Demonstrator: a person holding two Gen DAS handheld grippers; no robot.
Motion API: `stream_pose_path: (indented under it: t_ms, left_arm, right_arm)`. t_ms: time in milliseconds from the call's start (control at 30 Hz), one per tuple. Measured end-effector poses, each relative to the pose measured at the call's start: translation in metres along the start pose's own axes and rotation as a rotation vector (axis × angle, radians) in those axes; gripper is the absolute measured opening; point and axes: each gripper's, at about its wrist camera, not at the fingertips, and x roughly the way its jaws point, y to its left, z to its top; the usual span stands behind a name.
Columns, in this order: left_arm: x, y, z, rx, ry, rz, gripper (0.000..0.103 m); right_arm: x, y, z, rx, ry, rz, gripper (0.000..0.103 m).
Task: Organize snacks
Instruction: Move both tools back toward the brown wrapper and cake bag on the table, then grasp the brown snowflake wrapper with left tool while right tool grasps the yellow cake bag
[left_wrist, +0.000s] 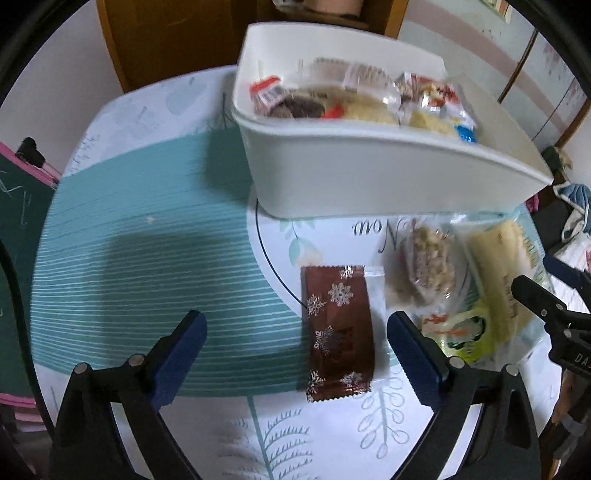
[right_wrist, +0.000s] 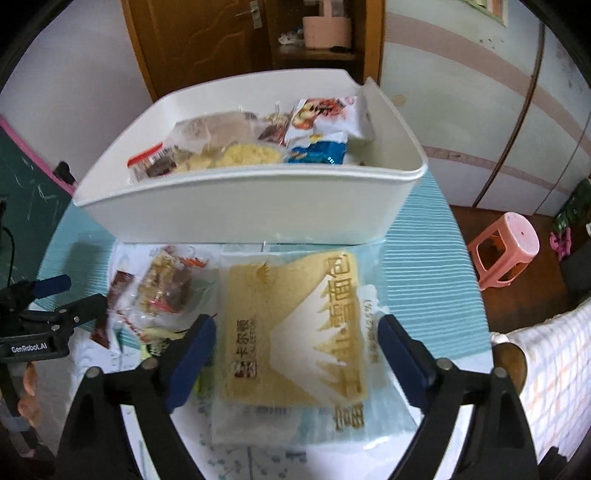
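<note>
White plastic bin (right_wrist: 236, 206) — smooth, rounded corners, already part-filled with crinkly wrapped snacks. Just before bin, on patterned tablecloth (left_wrist: 147, 258): large flat bread packet (right_wrist: 295, 332), soft and glossy; beside it, clear-film nut bar (left_wrist: 428, 266); further from bin, brown foil wafer (left_wrist: 340, 332), snowflake print, serrated ends. Right gripper (right_wrist: 297, 354) spread wide, straddling bread packet, not yet closed. Left gripper (left_wrist: 297, 350) spread, wafer lying between its fingers. Risks: slick film slipping from pads; soft bread crushed by hard squeeze; overlapping wrappers dragged along — neighbouring packet displaced.
</note>
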Motion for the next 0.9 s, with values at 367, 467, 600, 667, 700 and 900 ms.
stream_pose_path:
  t_ms: [367,467,600,667,700,900]
  left_arm:
    - [0.016,-0.020,0.000,0.077,0.045,-0.022,0.098]
    - [0.020,-0.031,-0.002,0.121,0.036,0.024,0.097]
    - [0.020,-0.034,-0.001,0.124,0.025,0.022,0.092]
    - [0.018,-0.035,0.000,0.128,0.017,0.020,0.083]
    - [0.016,-0.035,0.001,0.129,0.017,0.019,0.077]
    - [0.008,-0.036,0.000,0.141,0.013,0.010,0.039]
  right_arm:
    - [0.027,0.022,-0.006,-0.145,0.033,-0.121,0.103]
    - [0.027,0.020,-0.006,-0.137,0.041,-0.112,0.103]
    - [0.030,0.019,-0.005,-0.135,0.062,-0.099,0.103]
    - [0.032,0.017,-0.002,-0.131,0.069,-0.090,0.103]
    - [0.032,0.016,-0.002,-0.127,0.075,-0.088,0.103]
    - [0.038,0.012,0.005,-0.111,0.115,-0.080,0.103]
